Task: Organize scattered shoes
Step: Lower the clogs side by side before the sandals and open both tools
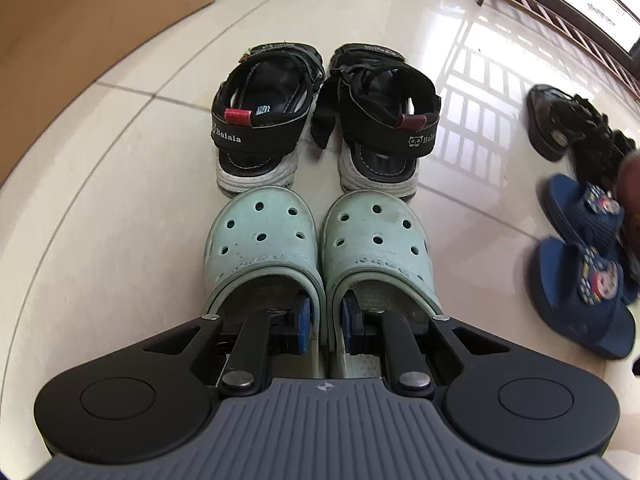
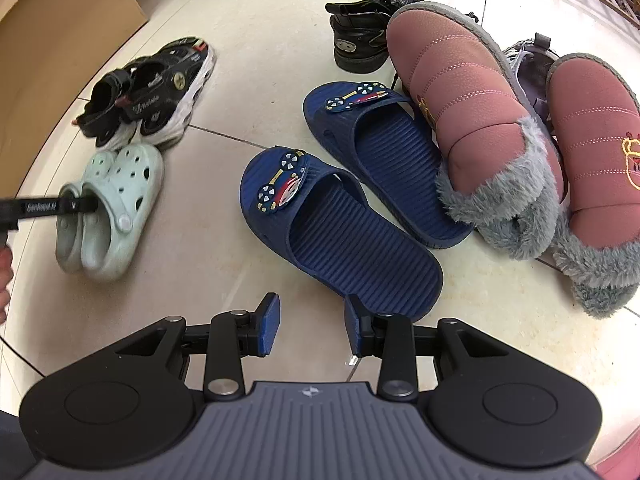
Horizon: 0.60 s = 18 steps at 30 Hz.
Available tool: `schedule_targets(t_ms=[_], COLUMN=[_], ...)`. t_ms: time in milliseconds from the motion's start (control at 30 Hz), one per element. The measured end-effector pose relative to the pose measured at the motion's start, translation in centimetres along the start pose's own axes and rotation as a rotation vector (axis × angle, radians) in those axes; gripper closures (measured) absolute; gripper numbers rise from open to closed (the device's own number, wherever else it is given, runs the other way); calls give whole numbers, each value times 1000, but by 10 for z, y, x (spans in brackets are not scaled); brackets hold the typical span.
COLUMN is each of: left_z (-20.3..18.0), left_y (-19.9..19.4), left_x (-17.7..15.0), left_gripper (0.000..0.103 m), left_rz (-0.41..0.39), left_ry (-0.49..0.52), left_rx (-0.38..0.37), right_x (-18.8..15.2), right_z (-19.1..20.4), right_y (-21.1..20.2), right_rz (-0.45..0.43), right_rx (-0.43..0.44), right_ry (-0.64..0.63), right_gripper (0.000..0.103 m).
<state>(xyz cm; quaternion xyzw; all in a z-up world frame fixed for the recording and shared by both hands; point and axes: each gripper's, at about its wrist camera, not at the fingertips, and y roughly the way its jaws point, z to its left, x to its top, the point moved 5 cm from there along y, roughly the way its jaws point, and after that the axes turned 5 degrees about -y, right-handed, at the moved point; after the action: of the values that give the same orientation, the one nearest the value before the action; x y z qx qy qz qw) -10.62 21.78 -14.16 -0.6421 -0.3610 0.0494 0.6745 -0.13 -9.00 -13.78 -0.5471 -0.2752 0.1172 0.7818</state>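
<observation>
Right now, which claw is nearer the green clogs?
Left. The left claw is pinching the green clogs' inner walls together. The right claw hangs open over the floor near the blue slides, apart from them.

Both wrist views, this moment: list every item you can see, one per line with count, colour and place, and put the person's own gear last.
clogs: two, mint green, side by side on the floor, behind the sandals
sandals: two, black with white soles, paired ahead of the clogs
slides: two, navy with car badges, centre of the right wrist view
fur-lined slippers: two, pink with grey fur, right of the slides
black shoes: at least one, beyond the slides
cardboard box: one, brown, far left
wooden rack: one, brown, far right
tiled floor: cream
left gripper: jaws pinching the clogs' two inner walls together
right gripper: jaws open, empty, above the floor
</observation>
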Motion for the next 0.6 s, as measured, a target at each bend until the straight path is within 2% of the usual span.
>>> schedule_targets(t_ms=[200,367,600], left_z=[-2,-7,-11], left_y=[16,16,1], left_x=[17,13,-1], left_gripper=[84,80,71], left_rz=[-5,16,65], left_ry=[-7,12,38], left_rx=[6,14,-18], right_x=[2,9,33], right_z=[-3,-13,-41], right_y=[-3,-13,-48], right_rz=[-7,-35,-129], right_rx=[-4,-13,-79], right_ry=[6,30,66], right_gripper=[62,62,62])
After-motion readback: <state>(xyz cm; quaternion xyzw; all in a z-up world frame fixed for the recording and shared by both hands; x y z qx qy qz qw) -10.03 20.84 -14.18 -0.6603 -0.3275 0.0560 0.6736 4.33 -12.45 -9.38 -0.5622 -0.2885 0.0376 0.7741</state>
